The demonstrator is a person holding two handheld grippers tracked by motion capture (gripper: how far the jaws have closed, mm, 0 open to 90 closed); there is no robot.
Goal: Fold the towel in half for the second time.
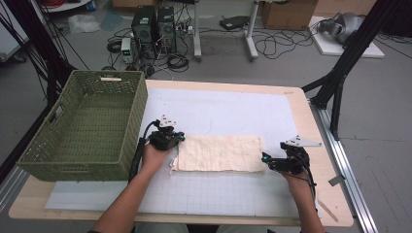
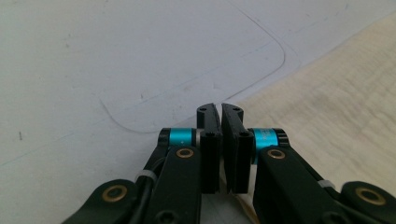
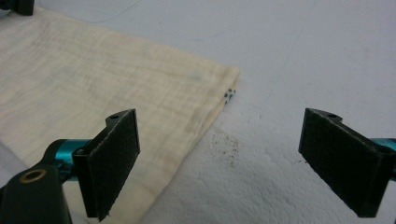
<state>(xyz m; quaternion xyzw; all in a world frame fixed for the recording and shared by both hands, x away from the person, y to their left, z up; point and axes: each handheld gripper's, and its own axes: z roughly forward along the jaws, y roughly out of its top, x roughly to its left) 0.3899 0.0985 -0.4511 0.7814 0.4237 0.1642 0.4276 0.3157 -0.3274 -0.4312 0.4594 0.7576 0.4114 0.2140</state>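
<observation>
1. Right claw [image 1: 270, 161]: nearest the person, at the bench's near right. Jaws spread wide, empty, straddling the right short edge of the cloth; in the right gripper view one pad hangs over the cloth's margin, the other over the bare mat.

2. Left claw [image 1: 174, 139]: at the cloth's left end. In the left gripper view [image 2: 220, 140] the jaws stand pressed nearly together with only a thin slit between. Pale fabric shows just beneath them, so the claw is probably pinching the cloth's left edge, though the contact itself is hidden.

3. Cloth [image 1: 218, 153]: cream, woven, folded into a long flat rectangle, lying on the near middle of the white mat [image 1: 218, 111] between the two claws. Its left end looks slightly rumpled; its right corner [image 3: 224, 74] lies flat and square.

4. Basket [image 1: 82, 126]: green wicker, open-topped, nothing in it, standing on the bench's left side just beyond the left claw.

5. Bench [image 1: 301, 116]: pale wood, mat covering most of it.

Progress, judged: the cloth appears folded lengthwise at least once. Still to do: the right end is ungrasped, any further fold is not made, and the cloth is not in the basket.
</observation>
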